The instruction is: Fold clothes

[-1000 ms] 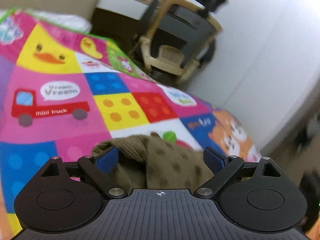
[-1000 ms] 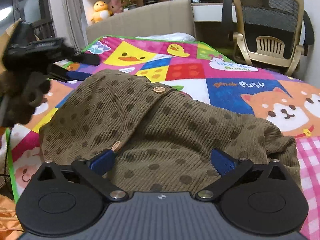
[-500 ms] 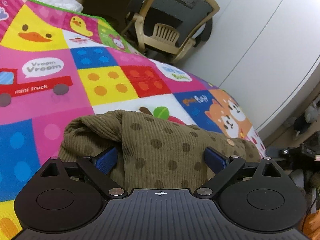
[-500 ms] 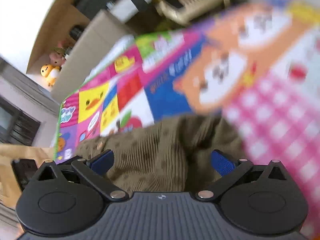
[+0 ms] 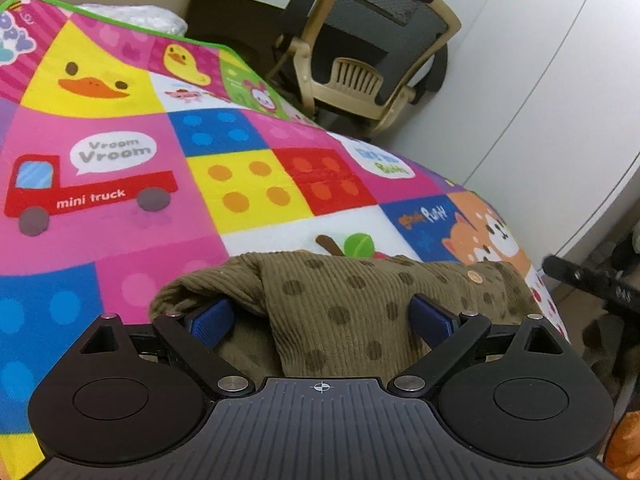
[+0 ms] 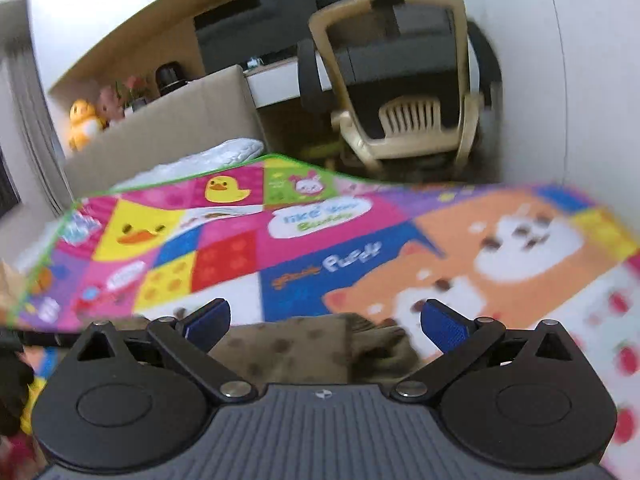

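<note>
Right now a brown dotted garment (image 5: 340,308) made of ribbed cloth lies bunched on a bright play mat (image 5: 120,220) that has many colored squares. Seen from the left wrist, the garment sits on the near part of the mat, just below a white square with a green leaf (image 5: 359,245) on it. A red mini truck picture (image 5: 88,192) is farther off on the mat, up and to the left of the garment. An orange puppy picture (image 5: 480,236) is on the mat to the right of the garment. The left gripper (image 5: 323,318) has its two blue pads wide apart, one on each side of a fold of the garment, and it is not squeezing the cloth. A small tan button (image 5: 475,276) shows on the garment near the right pad. A dark bar, which may be the other tool, pokes in past the right edge of the mat. Seen from the right wrist, the picture is blurry. The right gripper (image 6: 325,320) also has its blue pads wide apart, with a bit of the garment (image 6: 296,348) low between them, and I cannot tell if they touch it. Past the far edge of the mat stands a tan and black office chair (image 6: 404,92). A yellow duck toy (image 6: 82,120) sits on a shelf behind the mat.
</note>
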### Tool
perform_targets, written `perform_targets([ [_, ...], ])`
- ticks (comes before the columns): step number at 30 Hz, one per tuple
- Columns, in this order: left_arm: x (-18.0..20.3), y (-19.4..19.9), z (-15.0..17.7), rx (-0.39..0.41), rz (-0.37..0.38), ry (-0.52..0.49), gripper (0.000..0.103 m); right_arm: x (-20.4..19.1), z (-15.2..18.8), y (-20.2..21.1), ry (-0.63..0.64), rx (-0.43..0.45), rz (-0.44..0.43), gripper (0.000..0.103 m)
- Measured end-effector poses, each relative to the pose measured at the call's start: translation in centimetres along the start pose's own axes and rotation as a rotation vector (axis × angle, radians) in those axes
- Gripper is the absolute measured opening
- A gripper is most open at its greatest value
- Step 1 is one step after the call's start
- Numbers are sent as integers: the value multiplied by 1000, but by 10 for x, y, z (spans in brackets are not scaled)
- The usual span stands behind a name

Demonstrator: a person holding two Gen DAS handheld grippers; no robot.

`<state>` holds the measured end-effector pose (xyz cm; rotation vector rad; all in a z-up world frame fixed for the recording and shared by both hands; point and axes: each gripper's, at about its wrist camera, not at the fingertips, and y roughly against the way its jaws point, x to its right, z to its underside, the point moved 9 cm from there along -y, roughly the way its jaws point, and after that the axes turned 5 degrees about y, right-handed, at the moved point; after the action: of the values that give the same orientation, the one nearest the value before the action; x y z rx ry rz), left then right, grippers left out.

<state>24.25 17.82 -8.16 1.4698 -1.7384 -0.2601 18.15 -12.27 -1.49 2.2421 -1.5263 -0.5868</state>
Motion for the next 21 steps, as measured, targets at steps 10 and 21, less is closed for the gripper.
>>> perform_targets([
  [10, -27, 5, -18, 97, -168, -64, 97, -18, 42, -30, 352, -108, 182, 102],
  [21, -58, 59, 46, 2, -109, -5, 98, -30, 66, 11, 446, -109, 199, 103],
])
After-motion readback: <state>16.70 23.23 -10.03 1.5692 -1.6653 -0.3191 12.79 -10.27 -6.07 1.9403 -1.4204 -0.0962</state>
